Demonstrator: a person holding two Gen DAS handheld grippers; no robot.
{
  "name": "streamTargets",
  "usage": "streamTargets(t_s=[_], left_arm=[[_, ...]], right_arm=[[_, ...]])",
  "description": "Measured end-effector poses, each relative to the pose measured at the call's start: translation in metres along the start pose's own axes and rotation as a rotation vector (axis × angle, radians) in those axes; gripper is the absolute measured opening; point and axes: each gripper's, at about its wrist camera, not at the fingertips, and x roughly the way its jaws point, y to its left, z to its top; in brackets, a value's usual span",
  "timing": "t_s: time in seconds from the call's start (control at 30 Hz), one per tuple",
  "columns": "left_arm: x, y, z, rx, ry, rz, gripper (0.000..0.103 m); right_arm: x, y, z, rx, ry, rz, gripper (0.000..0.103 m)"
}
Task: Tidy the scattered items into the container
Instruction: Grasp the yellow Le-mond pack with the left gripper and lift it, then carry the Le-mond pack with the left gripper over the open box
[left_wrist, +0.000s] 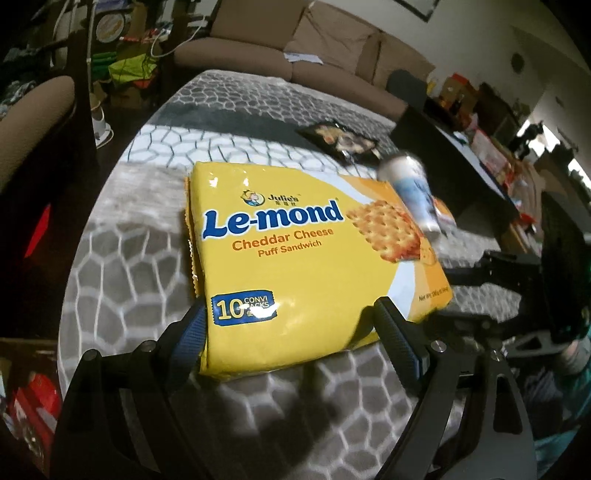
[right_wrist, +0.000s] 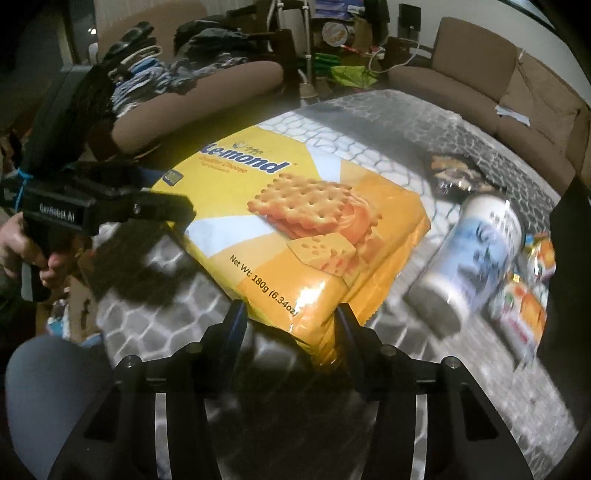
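A yellow Le-mond cheddar cracker pack (left_wrist: 295, 251) lies across the grey patterned cloth (left_wrist: 122, 266). My left gripper (left_wrist: 291, 328) has its pads pressed on both sides of the pack's near end. In the right wrist view the pack (right_wrist: 314, 229) has its other end's corner pinched between the fingers of my right gripper (right_wrist: 291, 321). A white and blue can (right_wrist: 469, 258) lies blurred on its side just right of the pack. The left gripper (right_wrist: 162, 210), held by a hand (right_wrist: 22, 243), shows at the pack's far left corner.
A black snack packet (left_wrist: 340, 140) lies beyond the pack, and orange drink packets (right_wrist: 524, 310) sit past the can. A dark object (right_wrist: 569, 229) stands at the right edge. Brown sofas (left_wrist: 332, 48) and clutter ring the cloth-covered surface.
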Motion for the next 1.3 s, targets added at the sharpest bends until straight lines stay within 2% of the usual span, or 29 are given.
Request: streamTargets(t_s=[0.23,0.3,0.4,0.47,0.6,0.67,0.77,0.87,0.93,1.03,1.2,1.3], left_arm=[[-0.016,-0.034,-0.033,0.062,0.061,-0.013,0.086],[-0.015,-0.051,-0.039,0.118,0.11,-0.008,0.085],[-0.015,-0.08,-0.048,0.275,0.2,0.054,0.085],[-0.014,-0.092,-0.048,0.278,0.264,0.03,0.085],[-0.005,-0.119,-0.056,0.292,0.301,0.048,0.085],[-0.004,-0.117,-0.056,0.238,0.301,0.024,0.085],[-0.003,-0.094,-0.044,0.059,0.281,-0.012,0.088],[0.001,-0.057,-0.033,-0.164,0.254,-0.084,0.088],[0.008,-0.047,-0.031,-0.24,0.262,-0.133,0.088],[0.029,-0.052,-0.033,-0.259,0.296,-0.151,0.088],[0.033,-0.063,-0.035,-0.242,0.265,-0.139,0.089],[0.033,-0.07,-0.033,-0.233,0.262,-0.135,0.089]], right_arm=[[-0.035,0.017,-0.047,0.034,0.006,0.039,0.051],[-0.047,0.018,-0.064,0.057,0.005,0.049,0.051],[-0.064,0.015,-0.086,0.103,-0.001,0.096,0.047],[-0.073,0.016,-0.098,0.115,-0.007,0.084,0.047],[-0.091,-0.016,-0.113,0.3,-0.061,0.145,0.048],[-0.097,-0.04,-0.119,0.43,-0.087,0.175,0.048],[-0.096,-0.079,-0.129,0.625,-0.125,0.217,0.053],[-0.083,-0.103,-0.136,0.759,-0.133,0.296,0.06],[-0.07,-0.107,-0.135,0.81,-0.119,0.333,0.06],[-0.051,-0.107,-0.137,0.857,-0.1,0.375,0.06],[-0.035,-0.108,-0.135,0.871,-0.092,0.435,0.059],[-0.035,-0.106,-0.127,0.823,-0.084,0.428,0.05]])
